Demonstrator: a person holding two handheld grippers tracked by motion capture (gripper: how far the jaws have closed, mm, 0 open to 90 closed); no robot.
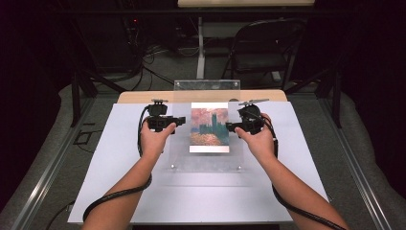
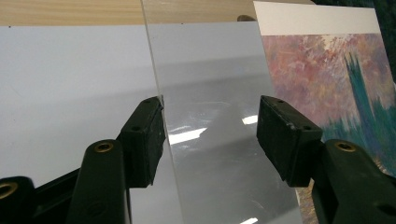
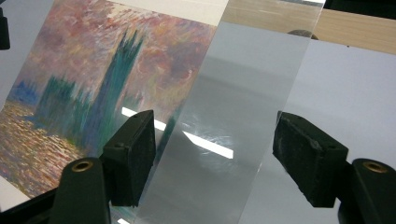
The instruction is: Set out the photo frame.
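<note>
Bench (image 1: 143,191) with white top, wood strip at far edge. Clear acrylic sheet (image 1: 210,160) flat on bench centre, painting print (image 1: 209,127) lying under it, inside its outline. Left gripper (image 1: 181,120) at sheet's left edge, fingers (image 2: 144,140) spread, astride that edge, not pressing. Right gripper (image 1: 230,127) at sheet's right edge, fingers (image 3: 130,156) released, straddling that edge. Second clear panel (image 1: 207,85) upright beyond sheet's far edge.
</note>
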